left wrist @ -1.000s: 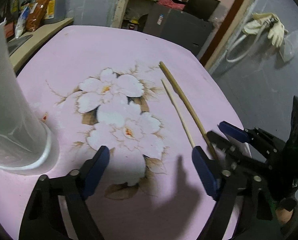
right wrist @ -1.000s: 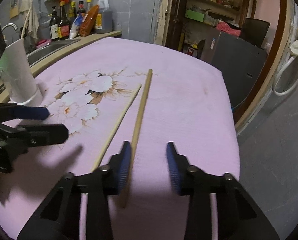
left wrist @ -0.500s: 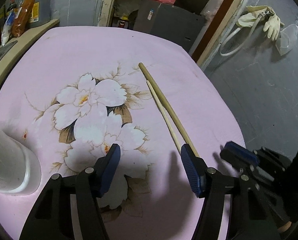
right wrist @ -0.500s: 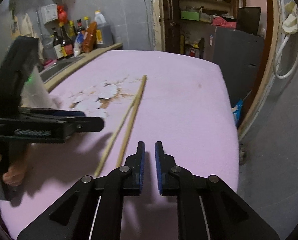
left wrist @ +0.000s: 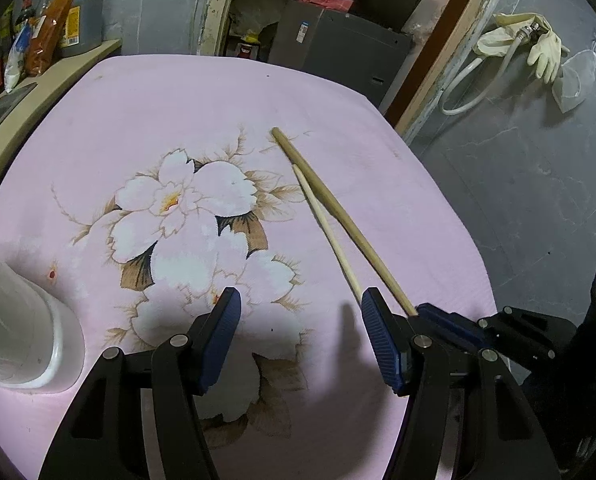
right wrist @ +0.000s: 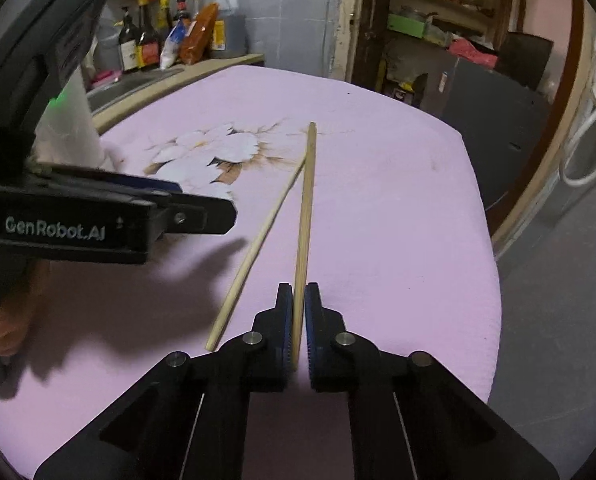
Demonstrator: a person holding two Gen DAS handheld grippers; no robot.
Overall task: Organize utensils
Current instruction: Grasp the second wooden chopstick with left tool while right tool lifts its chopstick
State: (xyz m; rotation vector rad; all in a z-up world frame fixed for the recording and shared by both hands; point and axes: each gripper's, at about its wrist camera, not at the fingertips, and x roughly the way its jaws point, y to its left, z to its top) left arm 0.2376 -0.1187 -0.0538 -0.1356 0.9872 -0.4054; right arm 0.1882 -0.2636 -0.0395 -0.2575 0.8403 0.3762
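Two chopsticks: a thick chopstick point(right wrist: 306, 208) and a thin chopstick point(right wrist: 257, 248) are lying side by side on the pink table point(right wrist: 398, 220), tips nearly meeting at the far end.
Right tongs point(right wrist: 296, 328): being kept clenched on the near end of the thick chopstick; half a second ago they were being closed on nothing, beside it.
Left tongs point(left wrist: 300, 340): being held released, hovering just left of the thin chopstick point(left wrist: 326, 232), nothing between them.
White holder point(left wrist: 13, 320): standing at the table's left edge, well apart from both sticks.
Meaning: the first stick is judged secured for lifting; the thin one is not yet being gripped.
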